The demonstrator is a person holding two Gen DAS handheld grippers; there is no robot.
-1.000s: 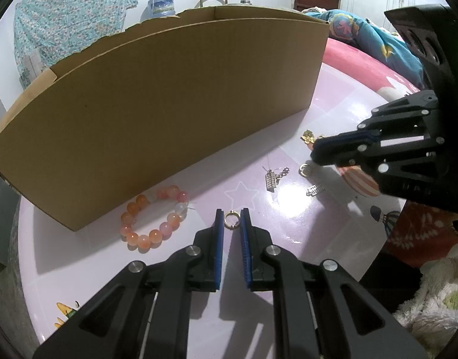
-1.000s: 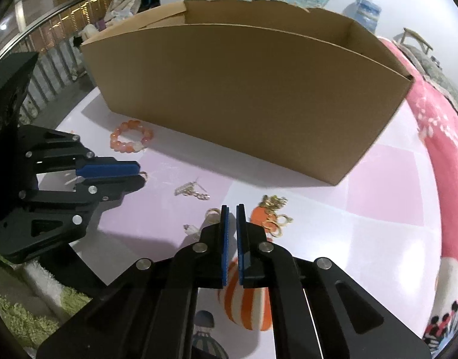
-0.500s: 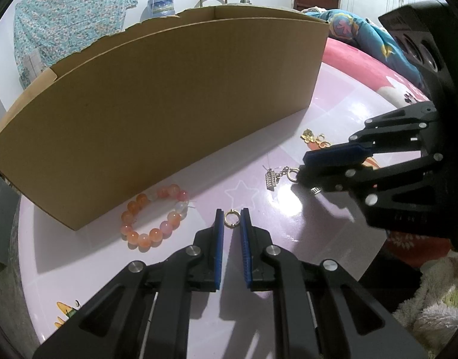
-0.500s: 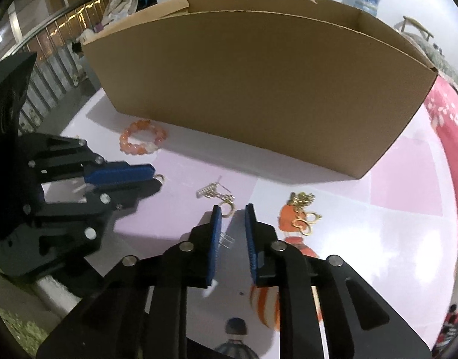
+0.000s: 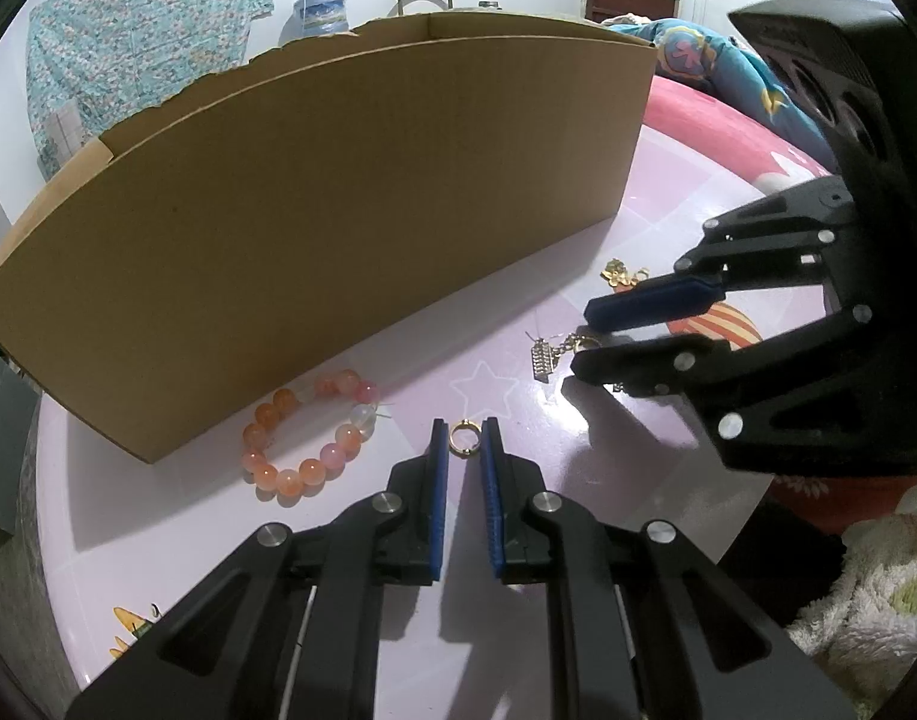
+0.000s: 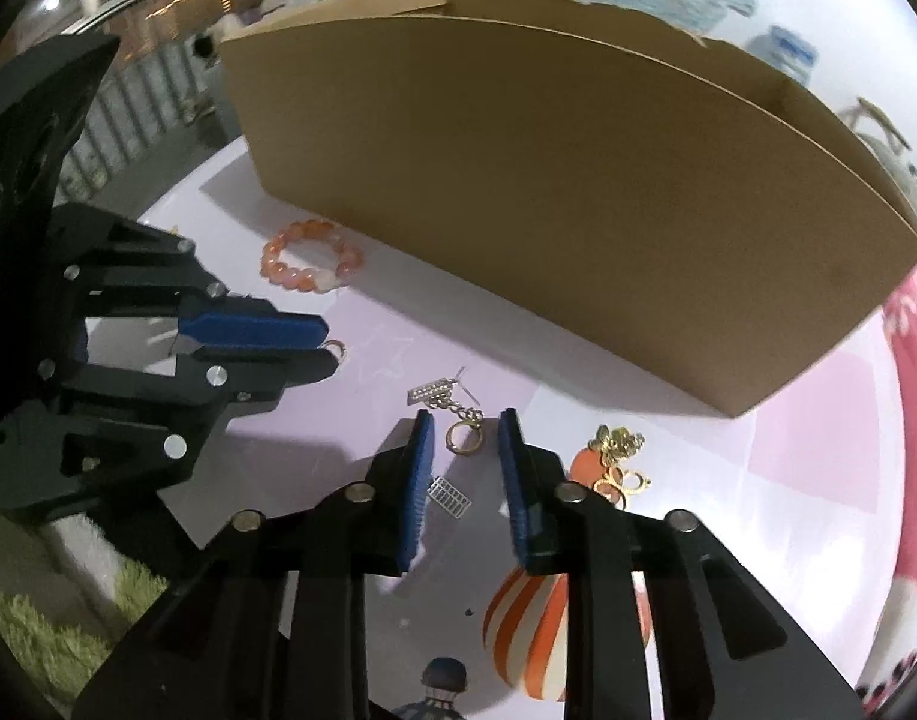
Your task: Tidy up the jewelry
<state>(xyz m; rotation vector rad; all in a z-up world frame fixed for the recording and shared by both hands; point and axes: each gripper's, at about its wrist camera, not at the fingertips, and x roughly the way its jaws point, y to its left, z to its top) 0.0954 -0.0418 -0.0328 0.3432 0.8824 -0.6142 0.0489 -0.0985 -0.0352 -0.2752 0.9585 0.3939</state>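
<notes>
Landmark: cardboard box (image 5: 338, 198), standing on the pink table (image 5: 176, 516).

Left to right along the box's front wall: orange bead bracelet (image 5: 308, 432) lying just beside the wall; small gold ring (image 5: 463, 438) farther out; silver-and-gold charm keychain (image 6: 452, 414); gold charm cluster (image 6: 620, 462) near the box's right end.

Left gripper (image 5: 463, 444): fingers narrowly parted, gold ring between the tips; contact cannot be told.

Right gripper (image 6: 464, 444): jaws spread wide, straddling the keychain's ring, not touching it.
</notes>
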